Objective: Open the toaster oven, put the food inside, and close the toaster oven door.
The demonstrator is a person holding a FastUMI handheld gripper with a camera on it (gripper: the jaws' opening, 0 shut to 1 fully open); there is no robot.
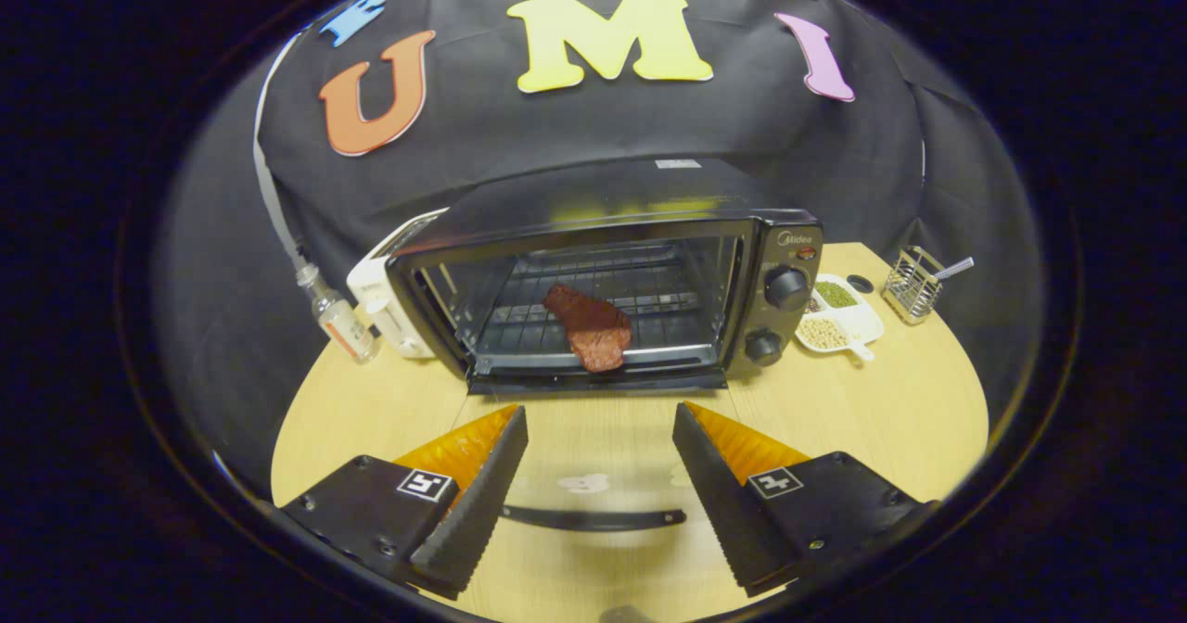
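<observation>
Two fingers of the tongs (600, 419) stand spread wide apart and released, grasping nothing, with bare wooden surface (927, 419) between them. Between the fingers lies the dark curved handle (593, 517) of the toaster oven door (593, 475), which is folded down flat toward the tongs; its glass lets the wood show through. Just beyond the fingertips stands the toaster oven (612, 280), open, set toward the back edge of the surface. On its wire rack (593, 317) rests the food (591, 326), a reddish-brown piece of meat, lying near the front of the rack with its lower end hanging slightly over the rack's front bar. Two black knobs (786, 287) sit one above the other on the oven's right panel. Right of the oven, near the surface's right edge, is a white divided dish (858, 322) holding beans and green grains, and further right a wire basket (913, 285) with a utensil in it. Left of the oven, touching or just beside it, stands a white appliance (380, 308), and beside that, near the left edge, a small clear bottle (345, 322).
</observation>
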